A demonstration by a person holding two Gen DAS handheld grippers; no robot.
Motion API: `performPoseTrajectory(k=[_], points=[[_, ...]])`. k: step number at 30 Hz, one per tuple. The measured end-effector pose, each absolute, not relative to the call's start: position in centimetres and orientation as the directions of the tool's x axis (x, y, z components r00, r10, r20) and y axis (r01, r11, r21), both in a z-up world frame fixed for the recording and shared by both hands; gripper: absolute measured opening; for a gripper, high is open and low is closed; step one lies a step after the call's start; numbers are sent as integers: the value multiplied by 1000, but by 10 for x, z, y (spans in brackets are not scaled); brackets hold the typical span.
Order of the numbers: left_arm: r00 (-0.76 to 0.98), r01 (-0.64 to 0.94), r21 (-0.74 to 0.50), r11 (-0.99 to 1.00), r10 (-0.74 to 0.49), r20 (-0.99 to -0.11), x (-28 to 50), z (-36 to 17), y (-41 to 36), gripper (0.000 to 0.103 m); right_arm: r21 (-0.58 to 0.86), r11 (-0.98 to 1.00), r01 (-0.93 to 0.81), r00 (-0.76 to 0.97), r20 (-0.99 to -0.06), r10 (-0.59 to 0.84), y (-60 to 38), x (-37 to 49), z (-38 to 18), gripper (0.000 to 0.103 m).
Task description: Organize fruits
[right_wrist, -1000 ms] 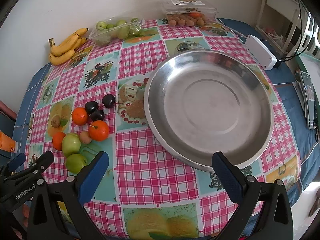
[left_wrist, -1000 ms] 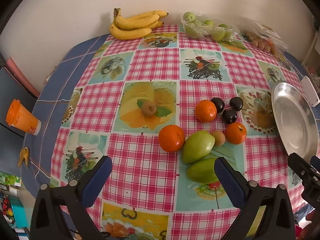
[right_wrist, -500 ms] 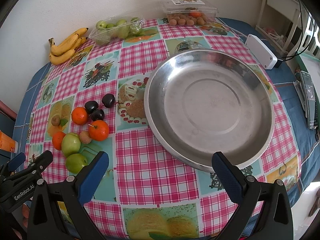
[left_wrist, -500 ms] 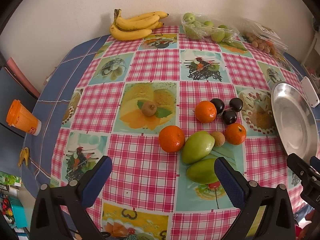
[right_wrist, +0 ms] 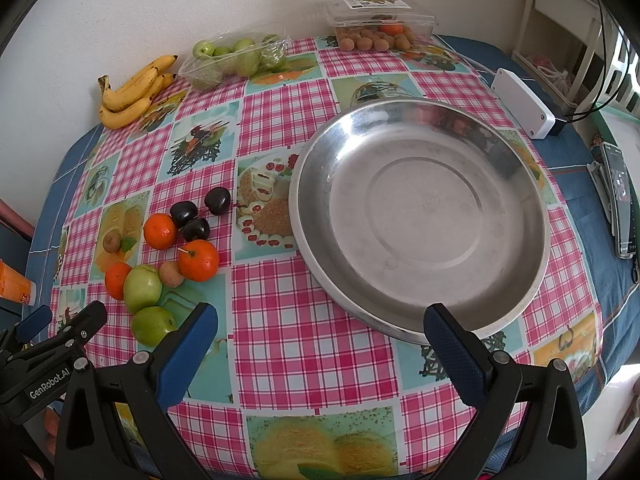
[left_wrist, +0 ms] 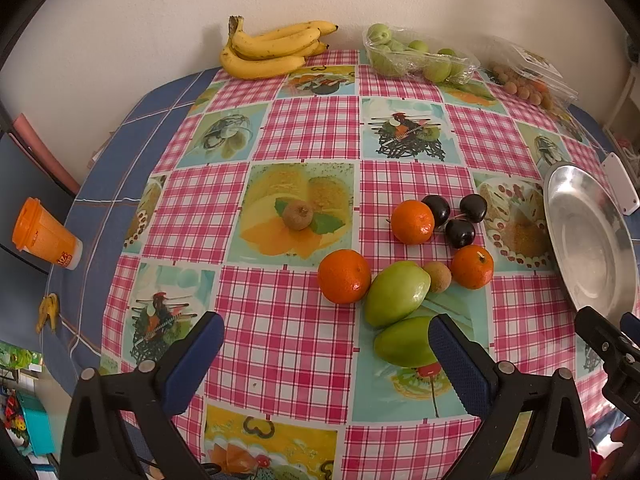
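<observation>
Loose fruit lies in a cluster on the checked tablecloth: three oranges [left_wrist: 344, 276], two green mangoes [left_wrist: 397, 292], three dark plums [left_wrist: 461, 232], a small brown lychee [left_wrist: 437, 276] and a kiwi [left_wrist: 297, 215] set apart to the left. A wide steel bowl [right_wrist: 420, 208] sits to the right of the cluster with nothing in it. My left gripper [left_wrist: 326, 354] is open near the table's front, its right finger just in front of the nearer mango [left_wrist: 404, 341]. My right gripper [right_wrist: 320, 342] is open before the bowl's near rim. Neither holds anything.
At the back stand a banana bunch [left_wrist: 272, 50], a clear tray of green fruit [left_wrist: 416, 58] and a clear box of small brown fruit [right_wrist: 380, 20]. A white box [right_wrist: 524, 102] and a phone [right_wrist: 620, 200] lie right of the bowl. An orange cup [left_wrist: 42, 234] stands off the table's left.
</observation>
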State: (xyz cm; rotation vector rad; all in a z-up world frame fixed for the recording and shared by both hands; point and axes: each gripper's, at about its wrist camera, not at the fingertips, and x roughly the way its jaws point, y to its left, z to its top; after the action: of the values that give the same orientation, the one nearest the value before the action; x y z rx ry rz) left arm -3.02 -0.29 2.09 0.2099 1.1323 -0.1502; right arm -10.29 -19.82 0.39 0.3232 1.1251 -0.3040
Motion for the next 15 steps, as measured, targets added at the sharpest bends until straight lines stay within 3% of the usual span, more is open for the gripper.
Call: performPoseTrajectory(k=[15], points=[[415,226,88,970,-14,-910,-31,20,-3,103,98,913,396,399,-914,-75,-198,-103,4,103]])
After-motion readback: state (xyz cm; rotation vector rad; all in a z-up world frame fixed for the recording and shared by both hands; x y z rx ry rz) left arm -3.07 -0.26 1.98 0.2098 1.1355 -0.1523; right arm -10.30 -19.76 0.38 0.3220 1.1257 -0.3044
